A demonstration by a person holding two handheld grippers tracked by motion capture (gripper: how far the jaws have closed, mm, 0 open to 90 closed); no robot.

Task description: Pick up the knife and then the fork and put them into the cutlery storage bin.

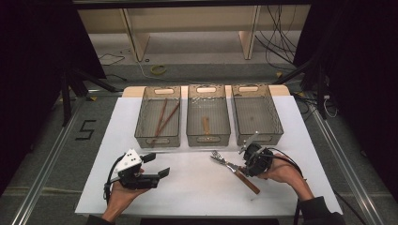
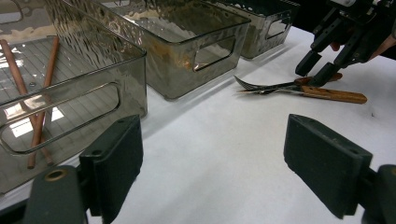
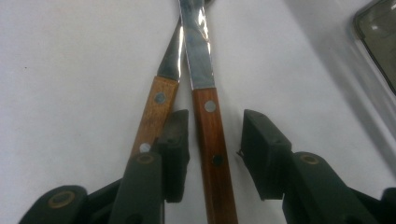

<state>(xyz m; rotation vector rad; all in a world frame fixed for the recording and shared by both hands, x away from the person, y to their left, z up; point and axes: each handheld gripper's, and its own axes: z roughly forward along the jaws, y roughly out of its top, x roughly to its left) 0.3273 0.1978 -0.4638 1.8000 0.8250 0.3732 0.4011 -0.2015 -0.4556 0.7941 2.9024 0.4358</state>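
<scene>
table [image 1: 141,187]: white, three bins at back | fork [image 3: 212,135]: lies front of right bin, beside second utensil; stiff, light, steel end slippery, grip wooden handle | right gripper [image 3: 212,147]: jaws part-open, straddling handle, not pressing | left gripper [image 2: 229,158]: wide open, empty

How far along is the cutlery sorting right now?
Done: two chopsticks lie in the left bin, and one wooden-handled piece in the middle bin. In hand: the right claw straddles the redder of two wooden handles on the table, pads not yet pressing. Left: both utensils; the right bin looks empty. The left claw is open.
</scene>
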